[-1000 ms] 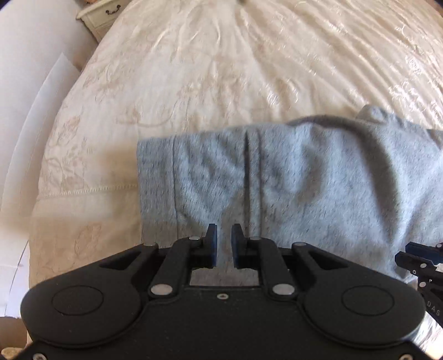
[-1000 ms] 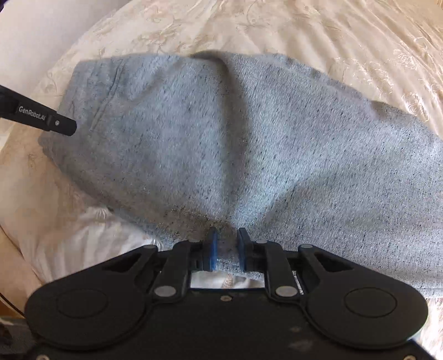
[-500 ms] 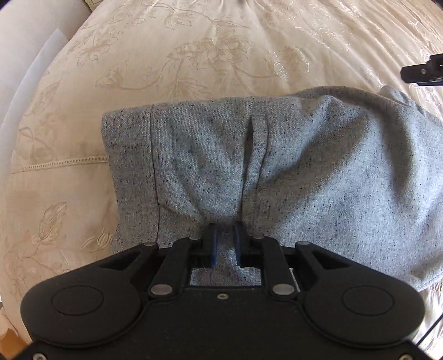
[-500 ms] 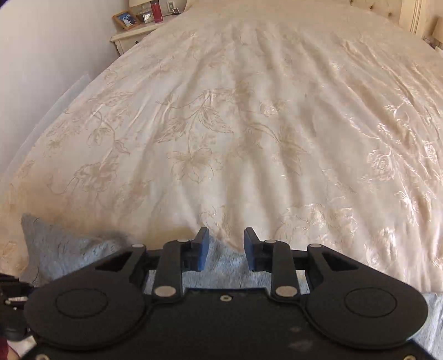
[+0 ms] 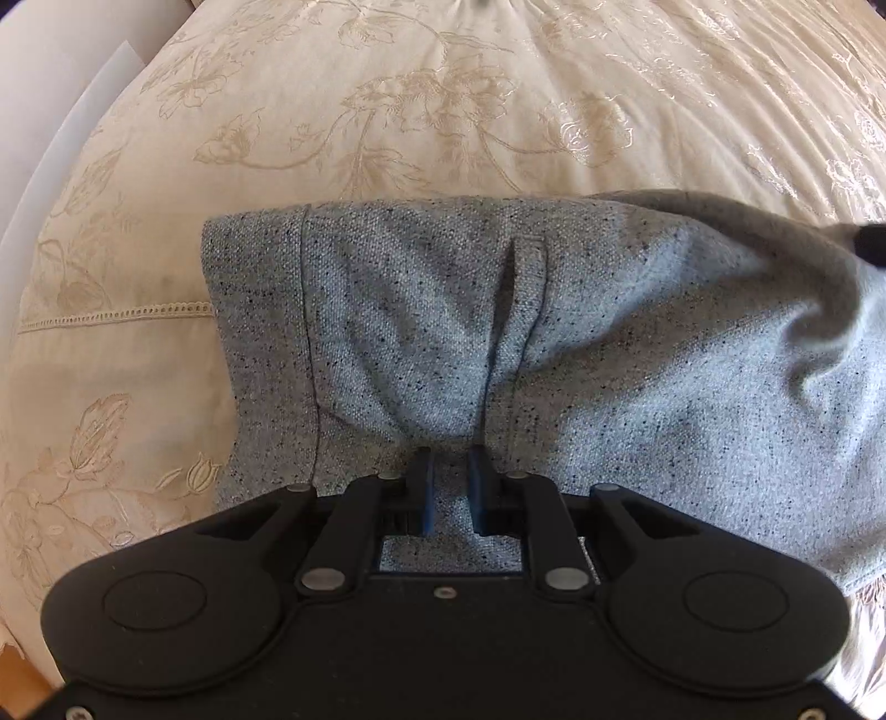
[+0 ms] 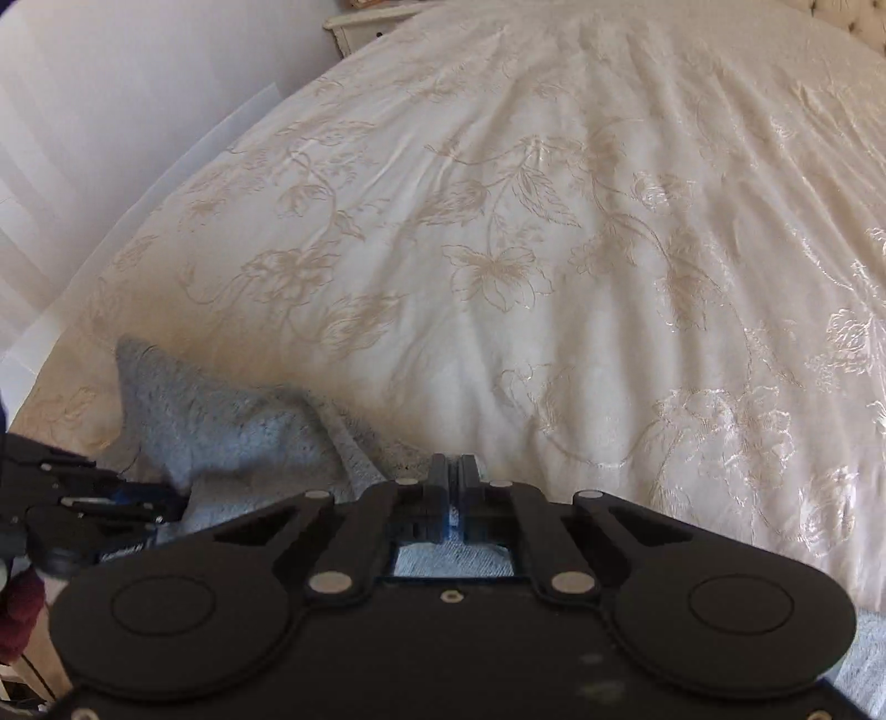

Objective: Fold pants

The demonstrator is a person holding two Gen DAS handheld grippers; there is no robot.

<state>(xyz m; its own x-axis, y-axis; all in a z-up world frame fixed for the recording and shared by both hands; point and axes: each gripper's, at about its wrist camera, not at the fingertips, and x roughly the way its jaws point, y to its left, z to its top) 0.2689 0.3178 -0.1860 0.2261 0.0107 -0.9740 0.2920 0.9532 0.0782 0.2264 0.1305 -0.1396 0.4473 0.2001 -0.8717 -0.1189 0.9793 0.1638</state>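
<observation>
Grey speckled pants (image 5: pixel 609 360) lie folded on the cream floral bedspread (image 5: pixel 443 111). In the left wrist view the waistband end is at the left and a belt loop runs up the middle. My left gripper (image 5: pixel 448 487) sits low on the near edge of the pants, its jaws a narrow gap apart with grey cloth between them. My right gripper (image 6: pixel 453 471) is shut at the far edge of the pants (image 6: pixel 232 426), which show only at the lower left of the right wrist view. Whether cloth is pinched there is hidden.
The bedspread (image 6: pixel 554 221) stretches far ahead and to the right. A white wall (image 6: pixel 111 111) runs along the bed's left side, with a pale nightstand (image 6: pixel 365 27) at the far end. The left gripper's body (image 6: pixel 66 498) shows at the lower left.
My right gripper let go of the near edge, swung over the pants to their far side, then closed. The left gripper moved closer to the pants and holds the edge.
</observation>
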